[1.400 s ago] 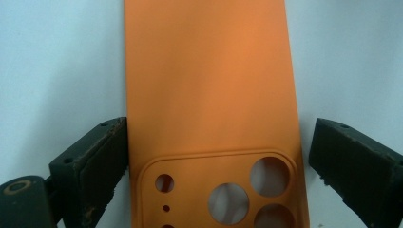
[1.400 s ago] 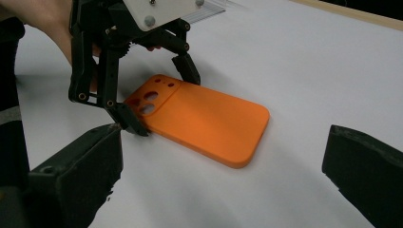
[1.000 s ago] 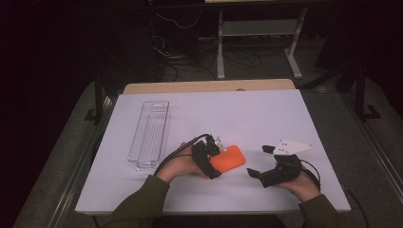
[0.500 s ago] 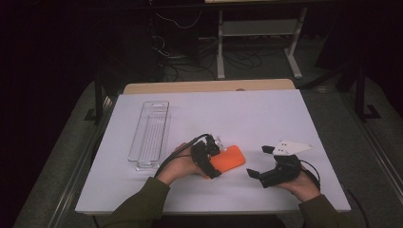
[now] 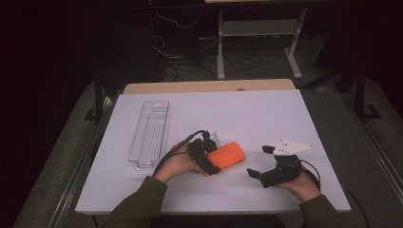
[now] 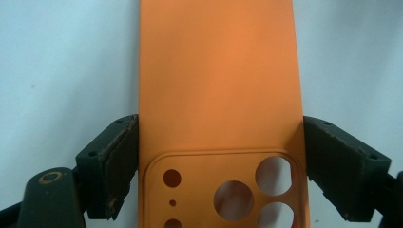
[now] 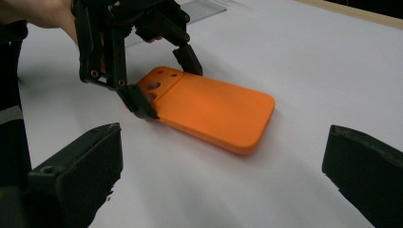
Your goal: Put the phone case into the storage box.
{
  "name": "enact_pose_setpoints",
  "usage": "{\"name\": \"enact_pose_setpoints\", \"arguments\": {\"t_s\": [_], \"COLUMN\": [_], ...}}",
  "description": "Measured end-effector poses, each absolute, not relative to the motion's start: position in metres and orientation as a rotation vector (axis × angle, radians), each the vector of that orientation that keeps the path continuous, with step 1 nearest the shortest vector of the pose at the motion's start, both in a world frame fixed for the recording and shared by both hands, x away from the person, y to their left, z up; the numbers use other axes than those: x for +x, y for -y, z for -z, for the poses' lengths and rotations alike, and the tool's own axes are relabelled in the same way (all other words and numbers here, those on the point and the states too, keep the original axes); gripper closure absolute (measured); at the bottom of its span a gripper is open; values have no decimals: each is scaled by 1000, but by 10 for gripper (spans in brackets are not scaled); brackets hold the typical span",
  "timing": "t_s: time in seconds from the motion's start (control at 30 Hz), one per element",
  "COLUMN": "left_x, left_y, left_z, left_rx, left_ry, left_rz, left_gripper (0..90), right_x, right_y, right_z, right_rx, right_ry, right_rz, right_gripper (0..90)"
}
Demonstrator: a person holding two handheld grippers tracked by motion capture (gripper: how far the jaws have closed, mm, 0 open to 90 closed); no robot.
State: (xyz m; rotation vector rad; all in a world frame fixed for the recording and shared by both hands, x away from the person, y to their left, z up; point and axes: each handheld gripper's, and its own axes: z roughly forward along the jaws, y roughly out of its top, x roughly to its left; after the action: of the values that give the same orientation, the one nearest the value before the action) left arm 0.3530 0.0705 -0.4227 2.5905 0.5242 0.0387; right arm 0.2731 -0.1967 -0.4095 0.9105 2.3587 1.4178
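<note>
An orange phone case [image 5: 228,154] lies flat on the white table, its back with the camera cutouts facing up [image 6: 218,95]. My left gripper [image 5: 212,156] straddles the cutout end, and its pads [image 6: 121,161] press on the two long edges. In the right gripper view the case [image 7: 218,111] lies straight ahead with the left gripper [image 7: 167,86] clamped on its far end. My right gripper [image 5: 258,160] rests on the table just right of the case, wide open with nothing between its fingers [image 7: 81,171].
A clear plastic tray [image 5: 142,164] lies lengthwise to the left of the left hand. The white table top [image 5: 247,114] stretches back to a wooden edge strip [image 5: 204,86]. Dark floor, cables and a metal stand lie beyond.
</note>
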Motion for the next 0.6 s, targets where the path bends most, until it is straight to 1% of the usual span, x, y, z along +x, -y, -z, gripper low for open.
{"name": "enact_pose_setpoints", "arguments": {"t_s": [0.33, 0.6], "left_x": [359, 364], "left_y": [-84, -93], "left_z": [399, 387], "left_rx": [2557, 2540], "left_ry": [-525, -554], "left_rz": [-35, -40], "left_gripper": [157, 157], "right_x": [273, 273], "right_y": [197, 197], "right_z": [410, 413], "right_rx": [915, 929], "right_ry": [-2362, -2362], "right_rz": [-1412, -1403], "right_gripper": [0, 0]}}
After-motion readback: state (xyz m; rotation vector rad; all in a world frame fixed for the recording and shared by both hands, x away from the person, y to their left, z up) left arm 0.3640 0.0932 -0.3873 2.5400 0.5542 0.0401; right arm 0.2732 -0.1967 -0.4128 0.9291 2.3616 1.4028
